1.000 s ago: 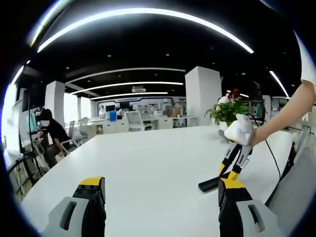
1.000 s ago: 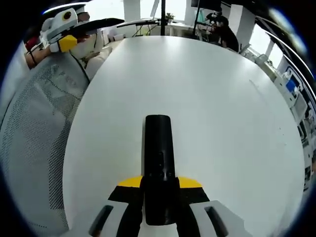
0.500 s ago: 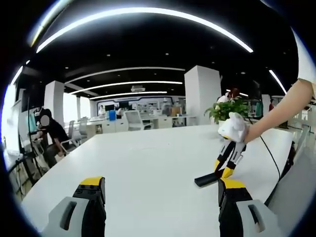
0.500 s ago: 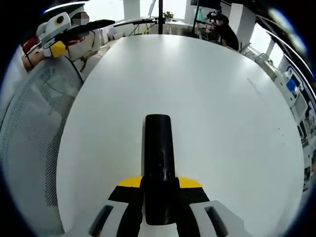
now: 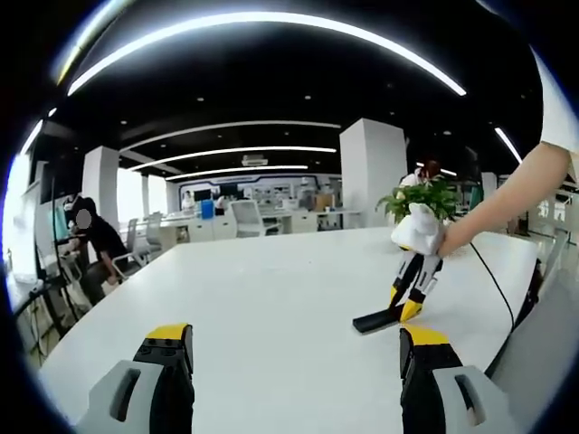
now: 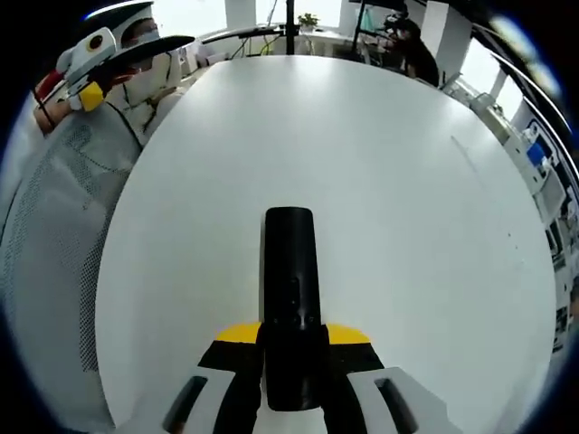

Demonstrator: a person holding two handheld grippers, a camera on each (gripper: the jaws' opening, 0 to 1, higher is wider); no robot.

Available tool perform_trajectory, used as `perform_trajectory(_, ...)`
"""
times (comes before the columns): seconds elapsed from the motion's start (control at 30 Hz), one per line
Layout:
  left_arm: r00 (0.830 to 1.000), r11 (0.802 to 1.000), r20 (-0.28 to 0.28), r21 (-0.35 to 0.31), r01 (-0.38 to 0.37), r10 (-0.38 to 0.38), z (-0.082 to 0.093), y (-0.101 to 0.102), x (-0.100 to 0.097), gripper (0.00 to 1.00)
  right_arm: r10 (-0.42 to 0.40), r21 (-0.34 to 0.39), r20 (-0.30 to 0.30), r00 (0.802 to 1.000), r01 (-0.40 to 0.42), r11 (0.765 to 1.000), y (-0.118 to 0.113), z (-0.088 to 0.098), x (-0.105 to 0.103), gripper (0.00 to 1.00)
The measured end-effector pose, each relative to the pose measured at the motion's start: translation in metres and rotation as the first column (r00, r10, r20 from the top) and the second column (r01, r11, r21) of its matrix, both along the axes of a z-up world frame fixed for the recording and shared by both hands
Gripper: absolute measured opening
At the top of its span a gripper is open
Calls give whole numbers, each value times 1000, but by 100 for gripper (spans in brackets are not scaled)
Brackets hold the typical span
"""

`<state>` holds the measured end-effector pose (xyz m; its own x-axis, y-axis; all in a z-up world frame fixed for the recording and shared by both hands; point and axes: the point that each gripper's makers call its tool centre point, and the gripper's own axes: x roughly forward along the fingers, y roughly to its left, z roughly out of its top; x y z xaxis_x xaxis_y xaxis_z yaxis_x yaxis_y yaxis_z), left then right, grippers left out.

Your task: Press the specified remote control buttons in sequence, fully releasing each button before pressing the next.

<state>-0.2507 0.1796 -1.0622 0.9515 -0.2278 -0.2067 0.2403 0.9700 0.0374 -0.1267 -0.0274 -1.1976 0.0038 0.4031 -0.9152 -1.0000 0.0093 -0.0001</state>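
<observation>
Broad white table point(image 5: 271, 307), black remote control point(image 6: 289, 298) on it.

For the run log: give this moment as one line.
right tool: shut on remote | remote: over white table | left tool: open, holding nothing

1. The right gripper point(image 6: 291, 362) rises from six o'clock, its yellow-tipped jaws closed against the sides of a black remote point(image 6: 290, 294).
2. The remote points toward twelve o'clock, its far end above a white table point(image 6: 389, 181).
3. At ten o'clock the left gripper point(image 6: 90, 68) shows, white with a yellow tip, just off the table's edge.
4. A mesh chair point(image 6: 50, 235) runs along nine o'clock.
5. A seated person point(image 6: 412, 50) is at one o'clock beyond the table.
</observation>
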Motion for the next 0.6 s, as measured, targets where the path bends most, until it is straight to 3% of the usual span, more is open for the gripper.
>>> perform_trajectory(0.6, 1000, 1000, -10, 1, 6, -6, -2, -1, 0, 98, 13, -33, -3, 1000, -14, 999, -2, 0, 22, 22)
